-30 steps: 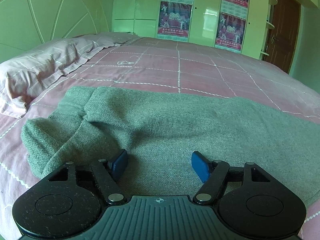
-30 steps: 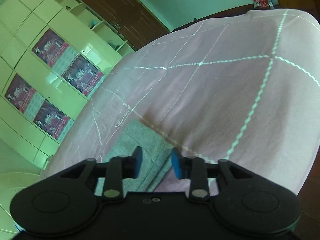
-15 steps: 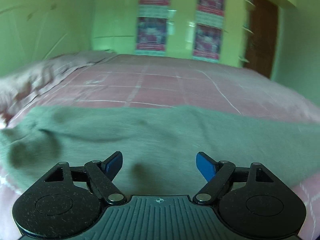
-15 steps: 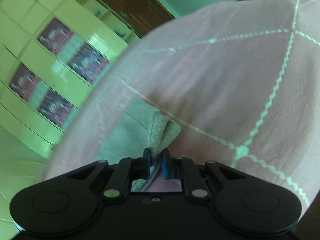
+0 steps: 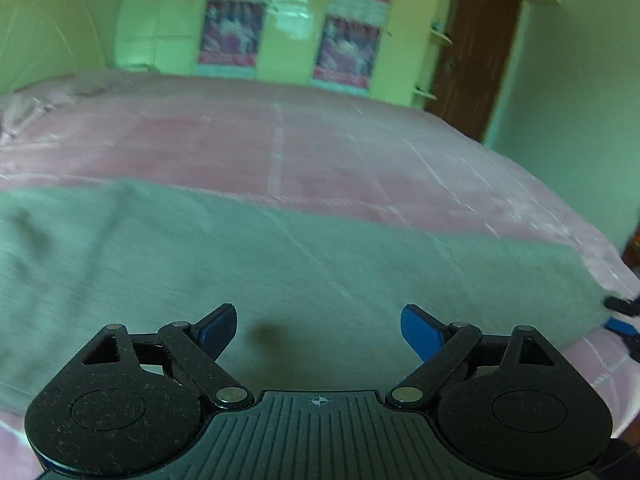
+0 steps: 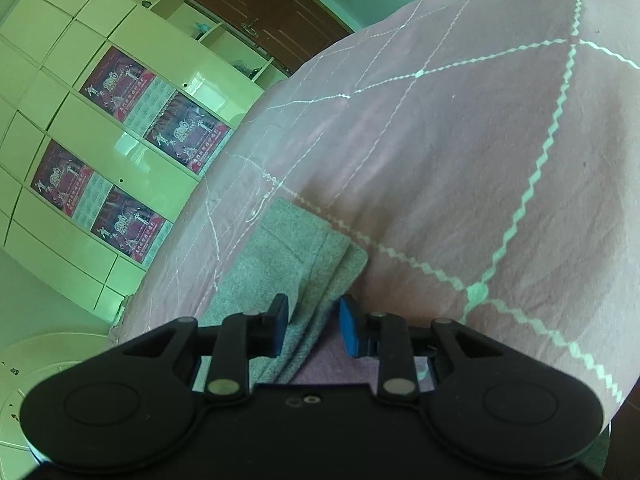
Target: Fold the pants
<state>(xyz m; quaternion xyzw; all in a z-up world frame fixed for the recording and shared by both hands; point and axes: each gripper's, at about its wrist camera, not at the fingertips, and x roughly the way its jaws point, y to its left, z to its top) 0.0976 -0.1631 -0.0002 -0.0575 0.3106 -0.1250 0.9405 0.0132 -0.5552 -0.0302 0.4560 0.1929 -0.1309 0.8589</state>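
Grey-green pants (image 5: 280,264) lie stretched across the pink quilted bed (image 5: 320,152). My left gripper (image 5: 318,332) hovers over their middle. Its jaws are wide and still opening, with only flat cloth beneath them. The picture is motion-blurred. In the right wrist view the layered leg ends of the pants (image 6: 288,248) rest on the bed (image 6: 460,160). My right gripper (image 6: 314,326) straddles the hem. Its jaws are opening, and the cloth lies loose between the blue pads (image 6: 348,328) with gaps on both sides. The right gripper's tips (image 5: 620,314) show at the pants' far right end.
A pale green wardrobe with posters (image 5: 348,52) stands behind the bed, with a brown door (image 5: 472,48) to its right. A pillow (image 5: 24,108) lies at the far left by the headboard. The bed's edge (image 6: 600,360) drops off right of the right gripper.
My left gripper has swept right along the pants, away from the bunched waist end, and its jaws have widened. My right gripper shut on the leg hem, then opened again, and the cloth lies flat.
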